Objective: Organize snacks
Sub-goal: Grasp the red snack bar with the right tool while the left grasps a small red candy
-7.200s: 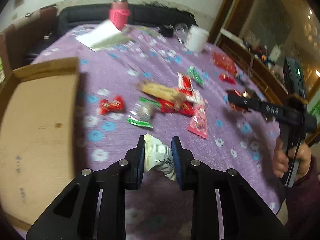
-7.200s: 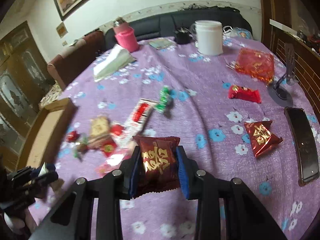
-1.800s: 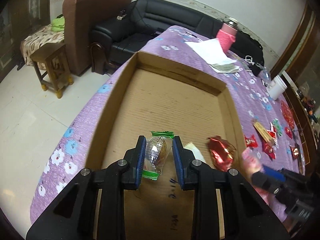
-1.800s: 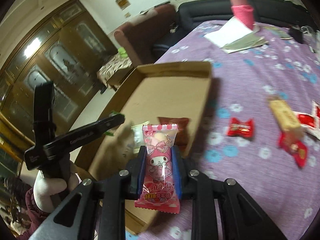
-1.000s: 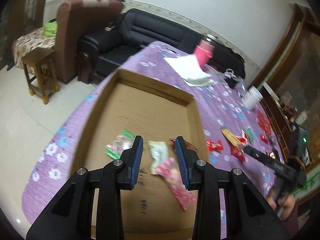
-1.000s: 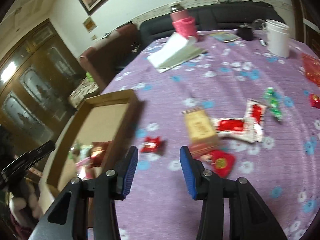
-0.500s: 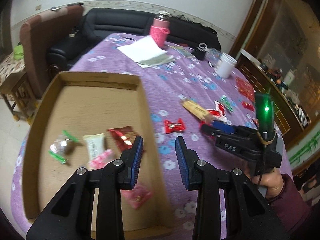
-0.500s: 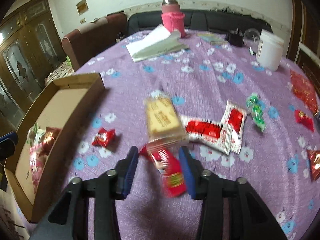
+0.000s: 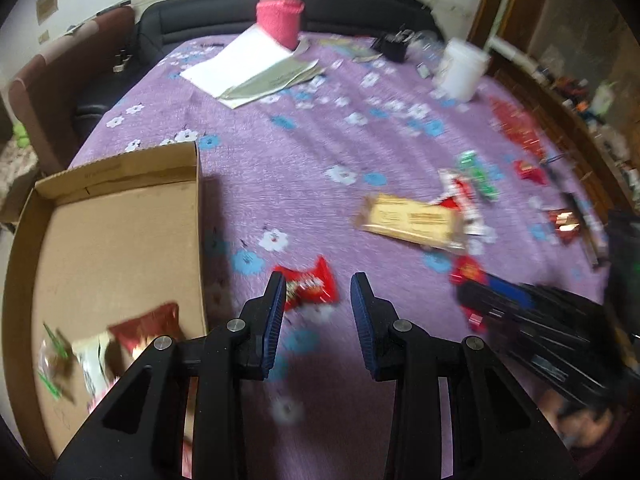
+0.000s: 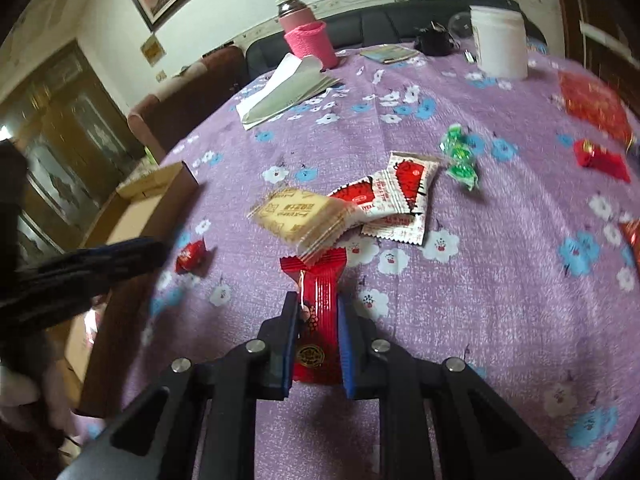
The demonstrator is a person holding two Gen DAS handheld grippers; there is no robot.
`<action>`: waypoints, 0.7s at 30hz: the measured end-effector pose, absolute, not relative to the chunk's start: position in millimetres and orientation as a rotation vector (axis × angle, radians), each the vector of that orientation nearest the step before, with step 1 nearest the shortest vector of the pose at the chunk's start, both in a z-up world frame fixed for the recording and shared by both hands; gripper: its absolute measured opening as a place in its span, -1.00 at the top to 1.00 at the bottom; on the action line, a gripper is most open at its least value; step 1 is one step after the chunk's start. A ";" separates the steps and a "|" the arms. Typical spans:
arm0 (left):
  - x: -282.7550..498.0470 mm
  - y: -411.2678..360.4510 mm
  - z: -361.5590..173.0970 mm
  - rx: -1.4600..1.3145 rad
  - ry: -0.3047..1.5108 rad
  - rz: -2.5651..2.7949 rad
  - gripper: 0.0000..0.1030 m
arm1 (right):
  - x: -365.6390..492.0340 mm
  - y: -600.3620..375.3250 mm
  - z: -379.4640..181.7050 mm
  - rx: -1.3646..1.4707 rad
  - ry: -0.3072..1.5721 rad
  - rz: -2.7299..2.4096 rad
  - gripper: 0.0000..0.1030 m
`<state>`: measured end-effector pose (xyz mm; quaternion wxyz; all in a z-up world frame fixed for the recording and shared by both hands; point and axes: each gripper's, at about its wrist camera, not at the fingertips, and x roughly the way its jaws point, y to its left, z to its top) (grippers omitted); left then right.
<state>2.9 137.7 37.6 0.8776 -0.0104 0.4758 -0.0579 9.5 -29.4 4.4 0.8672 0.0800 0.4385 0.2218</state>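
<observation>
My right gripper [image 10: 318, 344], pitched down at the table, is clamped on a long red snack packet [image 10: 320, 320]; the next move, I judge, is carrying it left to the cardboard box [image 9: 120, 216]. My left gripper [image 9: 318, 316], jaws apart and empty, points steeply down over a small red candy [image 9: 308, 284] beside the box wall. Beyond lies the yellow biscuit pack [image 10: 308, 216] on the purple tablecloth [image 9: 280, 152].

Right gripper [image 10: 318, 334] clamped on a long red snack packet [image 10: 318, 320] over the purple flowered tablecloth [image 10: 500, 300].
Its far end sits under a tan biscuit pack [image 10: 304, 216] mid-table, beside two red-and-white sachets [image 10: 394, 196]. Green candies [image 10: 460, 156] lie toward the right edge, the cardboard box [image 10: 132, 216] at the left edge, a small red candy [image 10: 191, 255] near it.
</observation>
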 end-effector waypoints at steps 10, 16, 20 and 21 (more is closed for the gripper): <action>17.3 115.9 12.4 0.161 1.045 -0.050 0.27 | 8.4 -24.6 4.8 0.145 0.911 0.454 0.58; 2.3 112.6 17.0 0.135 1.021 -0.113 0.63 | 4.3 -18.0 5.8 0.090 0.896 0.441 0.59; -14.4 122.4 25.4 0.030 0.994 -0.182 0.63 | 2.7 -18.9 5.4 0.094 0.891 0.448 0.59; -18.5 125.6 27.3 -0.002 0.990 -0.200 0.63 | 2.5 -19.7 5.3 0.101 0.896 0.453 0.59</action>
